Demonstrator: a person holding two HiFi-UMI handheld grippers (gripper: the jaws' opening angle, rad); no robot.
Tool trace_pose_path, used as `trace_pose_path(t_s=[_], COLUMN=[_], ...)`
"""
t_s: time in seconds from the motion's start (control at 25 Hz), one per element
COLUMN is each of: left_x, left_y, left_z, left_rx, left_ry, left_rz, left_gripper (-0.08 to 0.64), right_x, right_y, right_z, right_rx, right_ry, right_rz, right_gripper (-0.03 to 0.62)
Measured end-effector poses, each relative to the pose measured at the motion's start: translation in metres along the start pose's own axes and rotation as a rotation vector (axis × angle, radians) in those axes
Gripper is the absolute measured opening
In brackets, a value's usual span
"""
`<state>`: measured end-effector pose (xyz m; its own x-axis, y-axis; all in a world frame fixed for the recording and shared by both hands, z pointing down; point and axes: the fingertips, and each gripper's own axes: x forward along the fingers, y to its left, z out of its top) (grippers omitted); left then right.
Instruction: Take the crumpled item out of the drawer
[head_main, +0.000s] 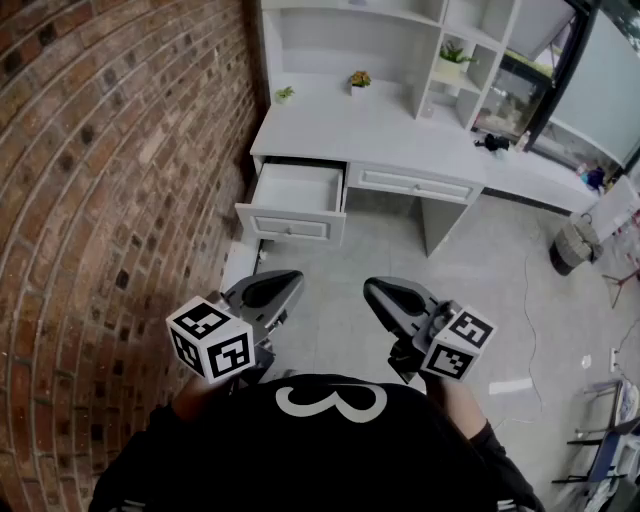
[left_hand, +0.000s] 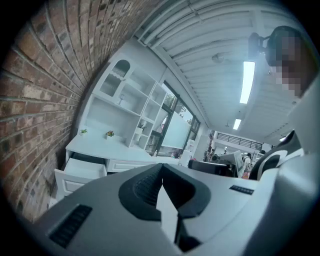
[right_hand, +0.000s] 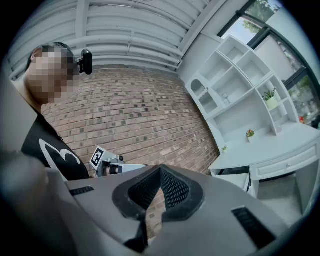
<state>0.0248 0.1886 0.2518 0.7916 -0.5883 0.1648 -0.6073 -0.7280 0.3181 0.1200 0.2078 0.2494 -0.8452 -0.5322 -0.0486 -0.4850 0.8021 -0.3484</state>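
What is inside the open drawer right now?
In the head view the drawer shows only a bare white bottom; nothing crumpled shows. Its rear strip lies in shadow under the desk top and cannot be seen.

Drawer (head_main: 290, 226): white, panelled front, pulled well out from under the left end of the white surface (head_main: 380, 135); sits level, pale interior facing up. Crumpled item: cannot be made out inside.
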Motion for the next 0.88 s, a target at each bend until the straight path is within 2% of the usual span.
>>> trace_pose_path(t_s=[0.24, 0.44, 0.6, 0.68, 0.88], left_x=[-0.008, -0.011, -0.011, -0.009, -0.006], left_y=[-0.025, -0.035, -0.039, -0.042, -0.041], left_z=[-0.006, -0.015, -0.021, -0.022, -0.028], left_rx=[0.015, 0.022, 0.025, 0.026, 0.023], left_ry=[-0.015, -0.009, 0.000, 0.004, 0.018], left_rz=[-0.005, -0.008, -0.008, -0.008, -0.008], left_gripper=[0.003, 0.003, 0.003, 0.003, 0.003], right_x=[-0.022, -0.038, -0.046, -0.050, -0.051], right_y=[0.009, 0.006, 0.010, 0.013, 0.014], right_z=[0.001, -0.002, -0.007, -0.007, -0.012], right_rx=[-0.020, 0.016, -0.025, -0.049, -0.085], right_ry=[-0.017, -0.065, -0.053, -0.045, -0.020], right_rz=[-0.041, -0.087, -0.108, -0.111, -0.114], right_gripper=[0.009, 0.011, 0.011, 0.038, 0.155])
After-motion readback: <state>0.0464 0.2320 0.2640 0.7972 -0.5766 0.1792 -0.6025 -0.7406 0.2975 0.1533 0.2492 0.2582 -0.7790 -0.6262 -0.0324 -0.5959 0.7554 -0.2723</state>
